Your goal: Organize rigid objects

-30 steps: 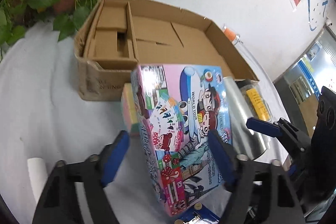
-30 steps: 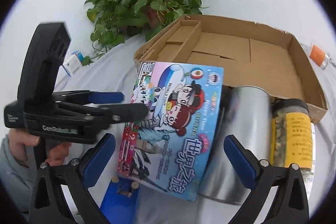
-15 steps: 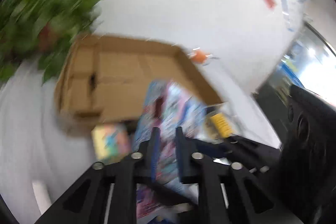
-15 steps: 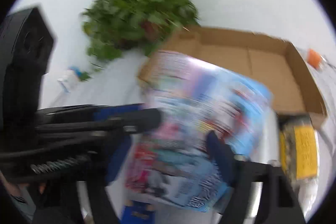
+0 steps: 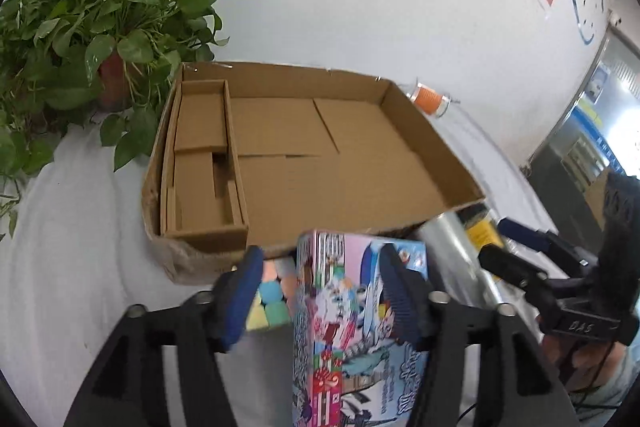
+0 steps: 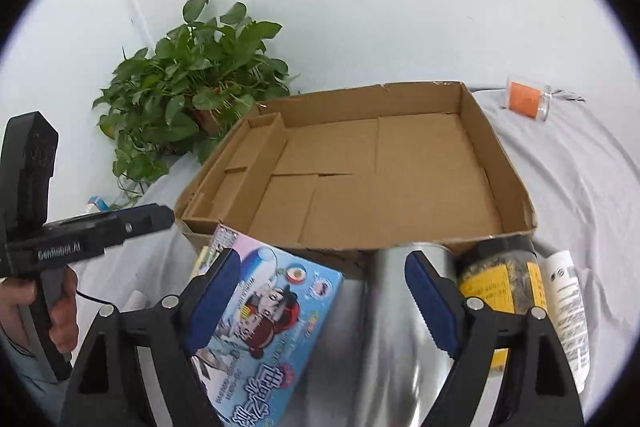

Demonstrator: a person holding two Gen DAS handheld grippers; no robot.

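A colourful cartoon game box (image 5: 352, 323) lies on the grey cloth in front of the open cardboard box (image 5: 360, 163). My left gripper (image 5: 320, 291) is open, its blue pads on either side of the game box's near end, not clamped. In the right wrist view the game box (image 6: 272, 323) lies beside a shiny metal can (image 6: 400, 331) and a jar with a yellow label (image 6: 500, 279). My right gripper (image 6: 320, 303) is open and empty, above the game box and the can. The cardboard box (image 6: 516, 187) holds nothing loose.
A pastel foam block (image 5: 272, 303) lies left of the game box. A potted plant (image 5: 104, 39) stands at the back left. A small jar with an orange lid (image 6: 524, 99) lies behind the box. A white bottle (image 6: 568, 311) lies far right.
The left gripper shut on the game box and lifted it half a second ago; now the box is down again, nearer the carton, and the jaws have opened. The right gripper stayed open.
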